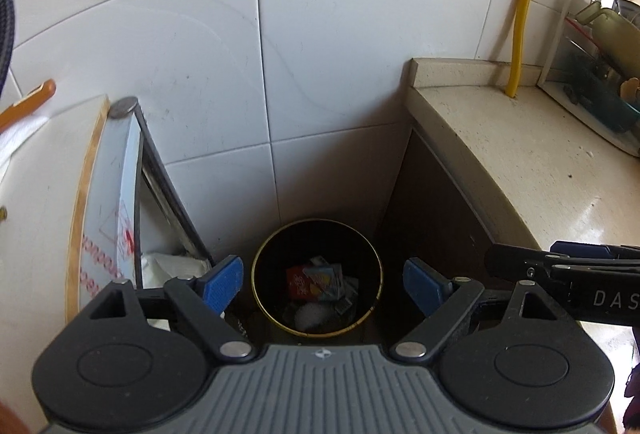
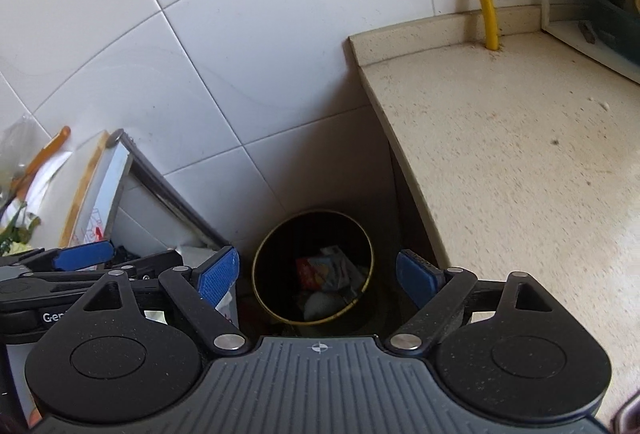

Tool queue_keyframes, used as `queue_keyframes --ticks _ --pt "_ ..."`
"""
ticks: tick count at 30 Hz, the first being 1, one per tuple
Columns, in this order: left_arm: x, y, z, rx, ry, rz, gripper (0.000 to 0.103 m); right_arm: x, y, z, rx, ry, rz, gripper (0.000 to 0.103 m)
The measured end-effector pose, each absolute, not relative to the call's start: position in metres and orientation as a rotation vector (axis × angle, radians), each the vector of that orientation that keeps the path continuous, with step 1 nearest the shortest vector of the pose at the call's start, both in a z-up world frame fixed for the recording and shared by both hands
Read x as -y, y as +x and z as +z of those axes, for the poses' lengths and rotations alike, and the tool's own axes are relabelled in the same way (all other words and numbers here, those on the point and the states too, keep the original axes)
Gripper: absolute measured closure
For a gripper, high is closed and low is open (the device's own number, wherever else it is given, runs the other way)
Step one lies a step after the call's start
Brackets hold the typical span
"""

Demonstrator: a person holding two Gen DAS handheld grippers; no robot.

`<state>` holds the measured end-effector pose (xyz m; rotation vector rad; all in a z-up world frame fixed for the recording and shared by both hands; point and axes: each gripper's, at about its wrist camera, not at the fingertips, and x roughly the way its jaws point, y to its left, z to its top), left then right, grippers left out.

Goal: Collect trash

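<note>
Down in the corner, between a white appliance and the counter's end, stands the bin (image 1: 317, 278), round, dark inside, with a yellow rim, on the floor against the tiled wall (image 1: 248, 46). Trash (image 1: 316, 280) lies in it: a red and orange carton, a pale printed box leaning on it, a whitish wad nearer the camera, and small dark bits that I cannot make out. Both grippers hang above the bin and look down into it. The left gripper (image 1: 323, 280) is spread wide, its blue pads on either side of the rim, with nothing between them. The right gripper (image 2: 319, 276) is likewise released and empty, its pads framing the same bin (image 2: 314, 272). The two tools sit side by side: the right gripper's fingers (image 1: 576, 250) show at the right edge of the left view, and the left gripper's fingers (image 2: 82, 256) show at the left edge of the right view. To the bin's right runs the beige speckled counter (image 1: 532, 162), bare near its end, with a yellow hose (image 1: 524, 6) coming down the wall to its back edge. Farther right stands a dish rack (image 1: 600, 74) holding pans. To the bin's left the appliance (image 1: 40, 194) has a coin-like disc (image 1: 124, 106) on its top corner and an orange handle (image 1: 28, 104) beyond.
</note>
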<state>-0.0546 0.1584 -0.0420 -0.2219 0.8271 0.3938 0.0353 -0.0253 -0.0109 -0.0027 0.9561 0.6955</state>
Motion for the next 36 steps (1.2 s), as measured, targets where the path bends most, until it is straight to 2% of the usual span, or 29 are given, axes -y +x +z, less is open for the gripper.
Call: queue_keyframes --ticks 21,36 --pt "-0.084 -0.045 -0.013 -0.737 -0.099 0.242 0.017 0.113 0.015 0.011 -0.868 0.122 0.539 0.009" --pt "-0.07 -0.058 -0.004 -0.704 -0.088 0.243 0.017 0.128 0.003 0.02 -0.83 0.143 0.524 0.008"
